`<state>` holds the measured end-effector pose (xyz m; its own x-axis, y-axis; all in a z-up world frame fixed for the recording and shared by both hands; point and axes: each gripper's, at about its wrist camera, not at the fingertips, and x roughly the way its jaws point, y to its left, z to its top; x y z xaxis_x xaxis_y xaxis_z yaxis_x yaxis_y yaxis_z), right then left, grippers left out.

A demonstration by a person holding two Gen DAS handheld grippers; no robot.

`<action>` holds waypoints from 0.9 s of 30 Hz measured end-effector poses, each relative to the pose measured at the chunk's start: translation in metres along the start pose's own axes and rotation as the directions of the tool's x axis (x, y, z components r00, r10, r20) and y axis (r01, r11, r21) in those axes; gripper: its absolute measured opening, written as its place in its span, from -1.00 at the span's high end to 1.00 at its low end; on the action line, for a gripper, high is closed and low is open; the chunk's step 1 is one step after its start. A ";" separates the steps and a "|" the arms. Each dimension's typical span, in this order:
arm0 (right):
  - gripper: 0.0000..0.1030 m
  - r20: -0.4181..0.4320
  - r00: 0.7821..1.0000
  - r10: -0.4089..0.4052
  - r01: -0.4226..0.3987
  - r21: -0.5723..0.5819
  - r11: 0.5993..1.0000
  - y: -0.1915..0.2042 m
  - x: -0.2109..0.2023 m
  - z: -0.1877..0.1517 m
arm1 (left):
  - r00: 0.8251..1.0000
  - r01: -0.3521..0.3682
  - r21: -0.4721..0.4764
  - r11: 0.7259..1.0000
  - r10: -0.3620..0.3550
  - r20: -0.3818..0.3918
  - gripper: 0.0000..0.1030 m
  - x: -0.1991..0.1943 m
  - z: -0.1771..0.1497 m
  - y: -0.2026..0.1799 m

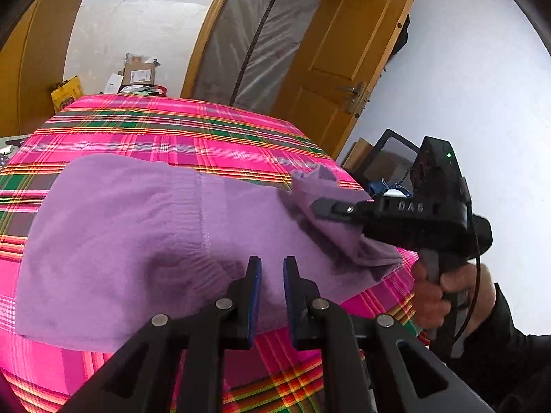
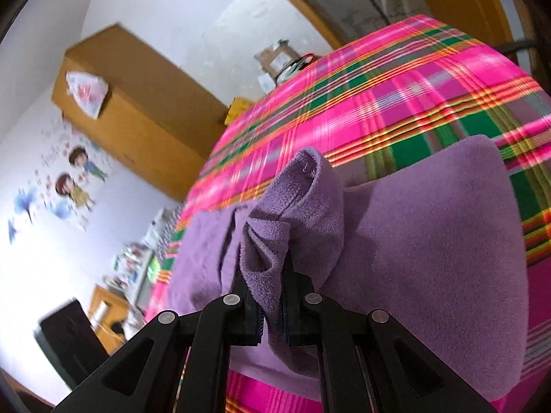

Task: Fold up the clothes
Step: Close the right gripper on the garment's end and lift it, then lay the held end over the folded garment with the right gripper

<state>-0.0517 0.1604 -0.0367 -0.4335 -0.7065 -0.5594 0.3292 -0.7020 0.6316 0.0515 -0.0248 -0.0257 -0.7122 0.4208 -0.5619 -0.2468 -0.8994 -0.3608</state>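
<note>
Purple fleece, soft and light, makes up the garment (image 1: 144, 227) we inspect; it lies spread on the plaid bedcover (image 1: 165, 127), directly ahead of and beneath both grippers. We judge it limp and slightly grippy, unlikely to slip from the pads but prone to sag and bunch, so it is best taken at an edge or corner, not mid-panel.

The right gripper (image 2: 272, 313) is closed on a gathered fold of this garment: in the right wrist view the cloth rises in a crumpled peak from between its pads and drapes forward over the flat part. The left wrist view shows the same gripper to the right of the left one, with the pinched corner lifted clear of the bedcover and a hand (image 1: 430, 296) on its handle.

The left gripper (image 1: 272, 296) stands narrowly parted, jaws holding nothing; the garment's near edge lies just beyond its tips.

Around: a wooden door (image 1: 344, 69) beyond the bed, a cardboard box (image 1: 137, 74) at the far side, a dark-framed panel (image 1: 389, 158) by the wall. None of these obstructs the fold; we note only that the bed's near right corner sits close under the lifted cloth.
</note>
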 end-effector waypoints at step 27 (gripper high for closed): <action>0.18 0.075 0.995 -0.061 0.066 -0.061 0.996 -0.026 -0.052 -0.042 | 0.993 0.005 0.049 0.999 0.001 -0.120 0.37 0.074 0.027 -0.019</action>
<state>-0.0026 0.2113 -0.0465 -0.5144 -0.6535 -0.5553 0.3508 -0.7512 0.5592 -0.0145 0.0204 -0.0404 -0.6285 0.4311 -0.6474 -0.2826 -0.9020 -0.3263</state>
